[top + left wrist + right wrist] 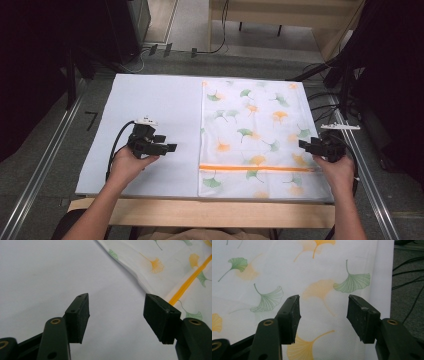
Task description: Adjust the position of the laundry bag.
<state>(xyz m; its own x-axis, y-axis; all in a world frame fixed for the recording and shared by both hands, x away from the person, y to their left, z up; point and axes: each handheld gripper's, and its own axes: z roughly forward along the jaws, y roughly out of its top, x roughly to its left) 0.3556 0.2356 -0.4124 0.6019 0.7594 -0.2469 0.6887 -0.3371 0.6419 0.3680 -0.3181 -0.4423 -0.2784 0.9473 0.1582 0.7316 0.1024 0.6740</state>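
A single pillowcase (252, 135) lay flat on the right half of the desk (150, 105), white with green and orange ginkgo leaves and one orange zip line (255, 168) crossing it close to its near end. I judged it light, thin and limp: it would sag and fold the moment I lifted it, and a pinch through the top layer alone might slide, so I meant to take both layers together at an edge or corner. The hems and the stitched zip line looked like the firmest places to hold, since the doubled cloth there would give my pads something to bite; nothing about it seemed fragile. My left gripper (150, 145) hovered over the bare white sheet, left of the cloth, its jaws spread wide with nothing between them; in the left gripper view (116, 316) the cloth's left edge and the zip line lay just beyond the tips. My right gripper (320, 146) sat at the cloth's right edge, a little beyond the zip line, and in the right gripper view (323, 318) its jaws also stood apart, empty, above the printed fabric. By my count: one pillowcase, one zip, two grippers, one desk.
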